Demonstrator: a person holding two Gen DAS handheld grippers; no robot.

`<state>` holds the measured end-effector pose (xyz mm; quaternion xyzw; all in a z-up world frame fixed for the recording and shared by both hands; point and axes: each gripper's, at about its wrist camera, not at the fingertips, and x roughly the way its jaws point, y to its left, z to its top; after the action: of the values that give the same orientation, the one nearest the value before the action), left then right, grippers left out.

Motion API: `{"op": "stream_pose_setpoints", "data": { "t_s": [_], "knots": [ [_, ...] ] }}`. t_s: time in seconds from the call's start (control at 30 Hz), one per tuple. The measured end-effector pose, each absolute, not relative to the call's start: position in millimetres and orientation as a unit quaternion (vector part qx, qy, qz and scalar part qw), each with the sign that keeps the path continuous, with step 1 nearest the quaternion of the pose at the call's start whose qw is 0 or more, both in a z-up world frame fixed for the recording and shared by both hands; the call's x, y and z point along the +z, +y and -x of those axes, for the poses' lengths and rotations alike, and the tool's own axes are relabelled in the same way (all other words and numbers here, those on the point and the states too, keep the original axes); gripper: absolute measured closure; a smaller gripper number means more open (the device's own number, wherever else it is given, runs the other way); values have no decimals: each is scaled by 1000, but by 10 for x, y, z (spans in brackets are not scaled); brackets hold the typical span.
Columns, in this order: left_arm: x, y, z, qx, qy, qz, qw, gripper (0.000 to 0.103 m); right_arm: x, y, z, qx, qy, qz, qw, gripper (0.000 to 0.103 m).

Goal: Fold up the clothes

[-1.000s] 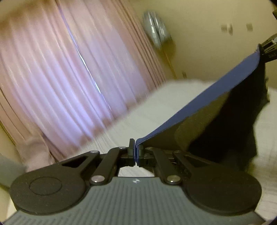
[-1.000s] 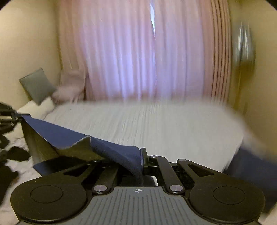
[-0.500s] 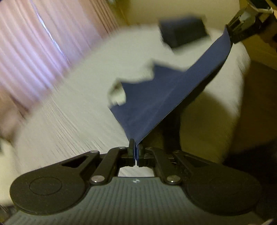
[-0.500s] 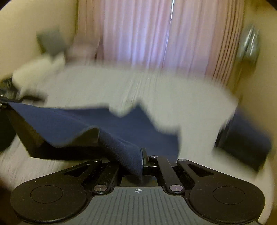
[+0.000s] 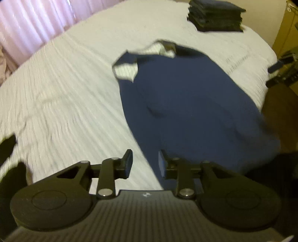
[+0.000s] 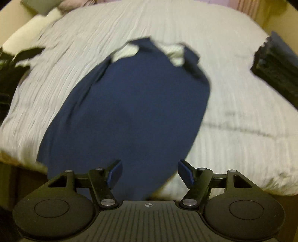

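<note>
A navy blue garment [image 5: 188, 104] lies spread on the white bed [image 5: 70, 96], its near end hanging over the bed's front edge. My left gripper [image 5: 145, 162] stands open at the garment's near left corner, with nothing held between its fingers. From the right wrist the same navy garment [image 6: 134, 111] stretches away from me, its far end rumpled with bits of bed showing through. My right gripper [image 6: 150, 172] is open wide just above the near hem. Both views are blurred by motion.
A stack of folded dark clothes [image 5: 216, 15] sits at the bed's far corner, also seen as a dark stack [image 6: 275, 63] on the right. Loose dark clothes [image 6: 11, 74] lie at the left, with pillows [image 6: 28, 29] beyond. Pink curtains [image 5: 31, 24] hang behind the bed.
Both grippers held the navy garment stretched in the air; it has come down flat onto the bed and both grippers have let go and opened.
</note>
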<state>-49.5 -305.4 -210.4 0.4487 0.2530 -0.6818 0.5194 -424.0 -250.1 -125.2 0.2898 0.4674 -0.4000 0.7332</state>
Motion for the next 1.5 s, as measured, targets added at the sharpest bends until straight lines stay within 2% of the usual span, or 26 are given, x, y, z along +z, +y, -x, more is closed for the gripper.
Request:
{"op": "stream_pose_setpoints", "data": {
  "t_s": [0.13, 0.23, 0.47, 0.53, 0.57, 0.63, 0.67, 0.7, 0.93, 1.13, 1.33, 1.43, 1.5],
  "knots": [
    [-2303, -3701, 620, -683, 255, -438, 526, 63, -1213, -2966, 4382, -396, 446, -308, 741, 33],
    [-2596, -4280, 677, -675, 271, -438, 528, 54, -1424, -3309, 4400, -376, 456, -322, 739, 33],
    [-3457, -5346, 648, -639, 305, -453, 542, 54, -2099, -4168, 4262, -342, 465, -348, 739, 33],
    [-3683, -5522, 595, -628, 315, -456, 547, 58, -2290, -4417, 4225, -334, 467, -339, 745, 33],
    [-3797, -5603, 562, -623, 321, -459, 547, 64, -2385, -4529, 4213, -335, 468, -335, 746, 33],
    [-3979, -5697, 490, -618, 331, -465, 540, 83, -2512, -4651, 4173, -344, 460, -341, 744, 33],
    [-4058, -5731, 455, -617, 336, -468, 536, 102, -2567, -4716, 4171, -352, 455, -346, 741, 33],
    [-4109, -5751, 418, -618, 341, -467, 532, 102, -2625, -4792, 4179, -362, 450, -350, 738, 33],
    [-3543, -5471, -366, -654, 348, -376, 557, 100, -2660, -4943, 4175, -434, 410, -376, 709, 33],
    [-3933, -5270, -993, -617, 411, -379, 554, 100, -2447, -4613, 3904, -455, 384, -387, 704, 33],
    [-3759, -5324, -1012, -630, 392, -376, 555, 89, -2289, -4543, 3758, -457, 385, -374, 709, 33],
    [-3692, -5130, -1001, -634, 397, -377, 546, 89, -2267, -4652, 3825, -468, 388, -370, 703, 33],
    [-3647, -5001, -993, -636, 401, -378, 540, 83, -2256, -4691, 3906, -475, 392, -366, 697, 33]
  ]
}}
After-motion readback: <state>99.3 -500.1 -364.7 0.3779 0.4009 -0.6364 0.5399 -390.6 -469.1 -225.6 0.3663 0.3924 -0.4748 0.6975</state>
